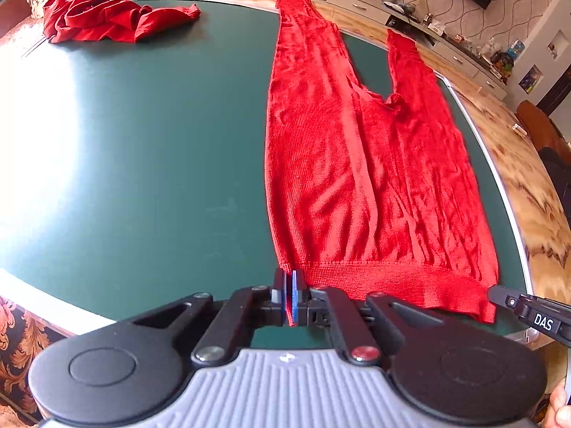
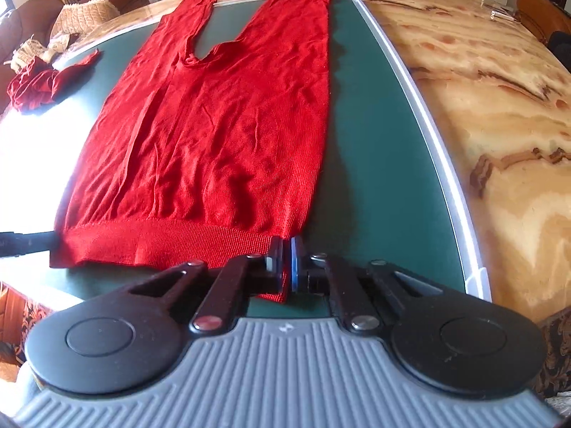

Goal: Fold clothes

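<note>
A red knit pair of leggings (image 1: 360,164) lies flat on the green mat (image 1: 160,164), waistband toward me, two legs stretching away; it also shows in the right wrist view (image 2: 221,125). My left gripper (image 1: 289,278) is shut on the waistband's left corner. My right gripper (image 2: 286,249) is shut on the waistband's right corner. The right gripper's tip shows in the left wrist view (image 1: 499,294), and the left gripper's tip shows at the left edge of the right wrist view (image 2: 25,244).
A crumpled dark red garment (image 1: 107,14) lies at the far left of the mat, also in the right wrist view (image 2: 39,83). The mat sits on a marbled wooden table (image 2: 481,107). A sofa (image 2: 32,18) and shelves stand behind.
</note>
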Tool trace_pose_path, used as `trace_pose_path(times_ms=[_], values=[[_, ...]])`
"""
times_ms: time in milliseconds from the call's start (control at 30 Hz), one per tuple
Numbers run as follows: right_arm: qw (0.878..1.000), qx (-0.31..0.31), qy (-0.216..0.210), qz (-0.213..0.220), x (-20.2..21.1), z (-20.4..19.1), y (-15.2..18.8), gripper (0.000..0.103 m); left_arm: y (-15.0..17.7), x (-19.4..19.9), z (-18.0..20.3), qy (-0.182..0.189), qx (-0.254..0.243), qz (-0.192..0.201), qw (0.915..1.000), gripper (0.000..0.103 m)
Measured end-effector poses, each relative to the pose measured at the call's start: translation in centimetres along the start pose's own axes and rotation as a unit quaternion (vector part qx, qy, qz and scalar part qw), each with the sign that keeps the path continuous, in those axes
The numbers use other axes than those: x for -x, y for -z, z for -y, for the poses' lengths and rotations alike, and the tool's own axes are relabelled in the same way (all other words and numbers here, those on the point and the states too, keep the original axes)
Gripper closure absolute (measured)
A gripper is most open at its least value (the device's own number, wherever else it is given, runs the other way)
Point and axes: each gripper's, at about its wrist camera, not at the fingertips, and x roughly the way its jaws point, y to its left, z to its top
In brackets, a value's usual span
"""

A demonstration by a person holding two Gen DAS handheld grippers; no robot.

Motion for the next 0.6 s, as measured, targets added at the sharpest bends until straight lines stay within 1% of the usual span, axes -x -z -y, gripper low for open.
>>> trace_pose_path(times_ms=[133, 267, 333, 367, 433, 467, 500, 533, 567, 600], values=[[1.0, 0.013, 0.011, -0.004, 0.1, -0.6, 0.5, 0.096, 0.0, -0.2, -0.3, 0.002, -0.007, -0.003, 1.0, 0.1], [1.0, 0.01, 0.018, -0.014, 0.0, -1.0, 0.1, 0.095, -0.4, -0.1, -0.1, 0.003, -0.024, -0.015, 0.9996, 0.099], [0.999, 0.007, 0.033, -0.02, 0.1, -1.0, -0.2, 0.091, -0.5, 0.1, 0.0, 0.006, -0.036, -0.018, 0.9991, 0.097], [0.999, 0.012, 0.037, -0.012, 0.3, -1.2, -0.2, 0.091, -0.4, 0.3, 0.0, 0.008, -0.045, -0.017, 0.9988, 0.096], [0.999, 0.022, 0.039, 0.005, 1.0, -1.4, -0.4, 0.09, -0.4, 0.9, 0.1, -0.002, -0.063, -0.004, 0.998, 0.095], [0.999, 0.025, 0.036, 0.015, 1.3, -1.5, -0.5, 0.088, -0.4, 1.2, 0.3, -0.006, -0.069, 0.005, 0.9976, 0.091], [0.999, 0.026, 0.028, 0.023, 1.6, -1.6, -0.7, 0.085, -0.4, 1.5, 0.4, -0.009, -0.074, 0.014, 0.9971, 0.087], [0.999, 0.027, 0.02, 0.03, 1.8, -1.7, -0.8, 0.081, -0.5, 1.6, 0.6, -0.006, -0.077, 0.02, 0.9968, 0.081], [0.999, 0.029, 0.014, 0.033, 1.7, -1.8, -1.0, 0.079, -0.5, 1.7, 0.9, 0.001, -0.081, 0.025, 0.9964, 0.078], [0.999, 0.031, 0.008, 0.036, 1.7, -2.0, -1.2, 0.075, -0.5, 1.6, 1.2, 0.004, -0.087, 0.027, 0.9958, 0.078]])
